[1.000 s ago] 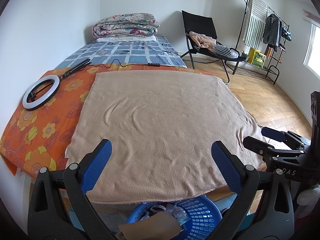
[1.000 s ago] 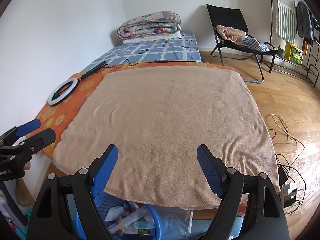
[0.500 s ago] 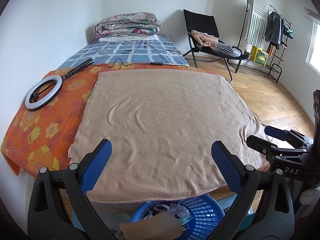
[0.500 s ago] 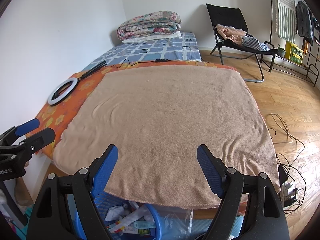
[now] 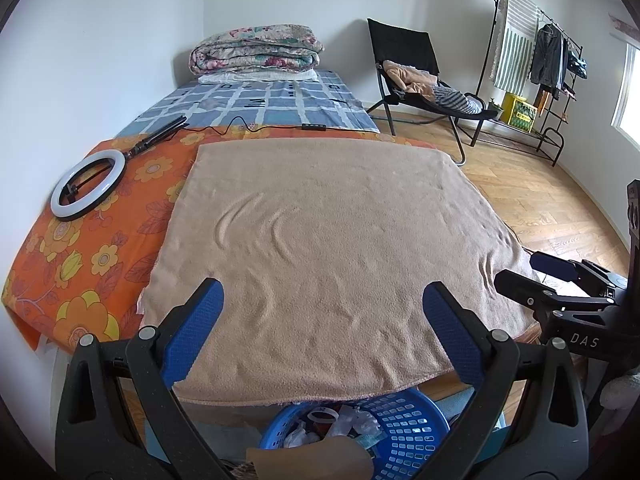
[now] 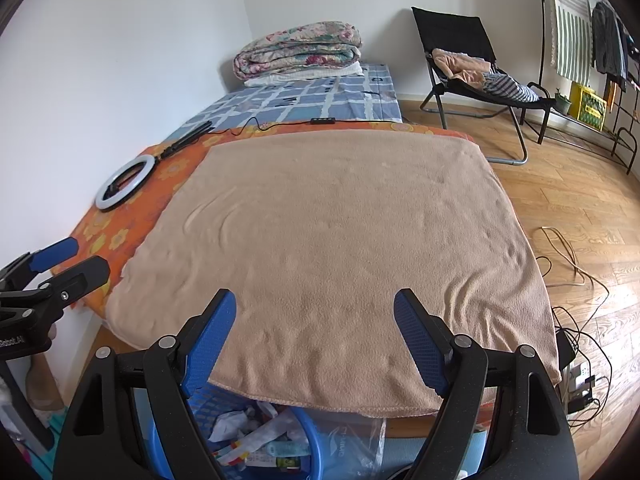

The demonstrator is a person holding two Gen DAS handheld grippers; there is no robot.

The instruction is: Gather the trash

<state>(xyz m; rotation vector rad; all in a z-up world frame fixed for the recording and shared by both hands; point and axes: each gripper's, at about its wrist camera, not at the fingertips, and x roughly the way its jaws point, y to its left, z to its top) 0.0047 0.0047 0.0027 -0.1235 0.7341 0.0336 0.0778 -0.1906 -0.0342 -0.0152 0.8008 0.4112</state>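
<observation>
A blue plastic basket [image 5: 404, 428] sits below the table's near edge, holding crumpled wrappers and paper trash [image 5: 340, 426]; it also shows in the right wrist view [image 6: 308, 436] with trash [image 6: 260, 436] inside. My left gripper [image 5: 322, 300] is open and empty, above the near edge of the tan blanket [image 5: 328, 240]. My right gripper [image 6: 314, 308] is open and empty over the same blanket [image 6: 340, 232]. Each gripper shows at the side of the other's view. No trash shows on the blanket.
A ring light [image 5: 88, 184] with its cable lies on the orange floral cloth [image 5: 80, 264] at left. Folded quilts [image 5: 256, 52] lie on the bed behind. A black chair [image 5: 416, 68] and clothes rack [image 5: 536, 60] stand on the wood floor at right. Cables [image 6: 576, 264] lie on the floor.
The left gripper view has shifted slightly right and up; the basket shows a little lower. The right gripper has hardly moved. Both stay open.
</observation>
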